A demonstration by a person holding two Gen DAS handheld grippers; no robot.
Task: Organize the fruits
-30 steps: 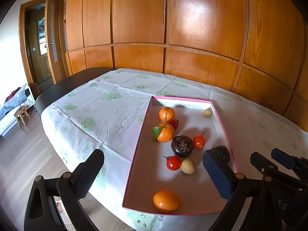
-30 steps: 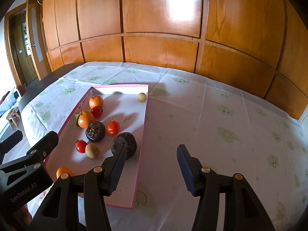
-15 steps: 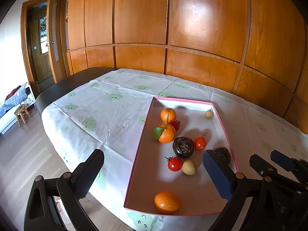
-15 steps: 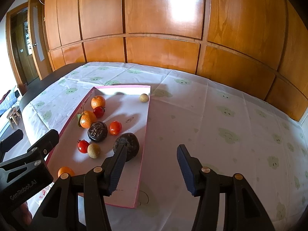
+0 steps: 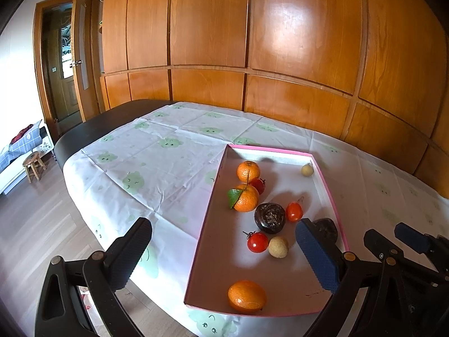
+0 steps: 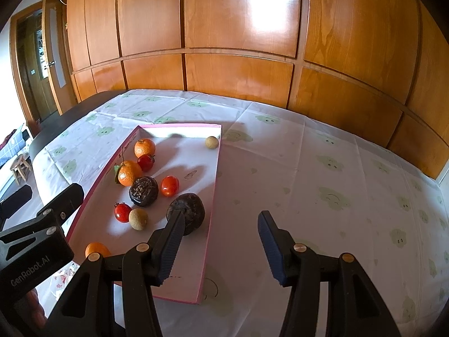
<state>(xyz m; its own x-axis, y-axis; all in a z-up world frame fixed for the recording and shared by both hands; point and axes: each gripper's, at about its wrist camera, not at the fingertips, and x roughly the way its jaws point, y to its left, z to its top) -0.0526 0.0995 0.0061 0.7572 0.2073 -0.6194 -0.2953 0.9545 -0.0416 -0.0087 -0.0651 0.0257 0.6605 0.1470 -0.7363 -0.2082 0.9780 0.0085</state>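
Observation:
A pink-rimmed tray (image 5: 209, 210) (image 6: 212, 210) lies on the table and holds the fruit. In it are three oranges, one near the front edge (image 5: 247, 296), three red tomatoes (image 5: 257, 242), two pale round fruits (image 5: 278, 247) and two dark fruits (image 5: 270, 218) (image 6: 186, 209). My left gripper (image 5: 224, 255) is open and empty, above the tray's near left part. My right gripper (image 6: 220, 248) is open and empty, above the tray's right rim, its left finger over the dark fruit (image 6: 186, 209).
A white tablecloth (image 6: 322, 191) with green cloud faces covers the table; its bare part lies right of the tray. Wooden wall panels (image 6: 238, 42) stand behind the table. A doorway (image 5: 61, 64) and a small stool (image 5: 33, 165) are at the far left, beyond the table's left edge.
Both grippers have drawn back and risen slightly, so the tray and fruit look a little farther off. Both stay open. No fruit has moved.

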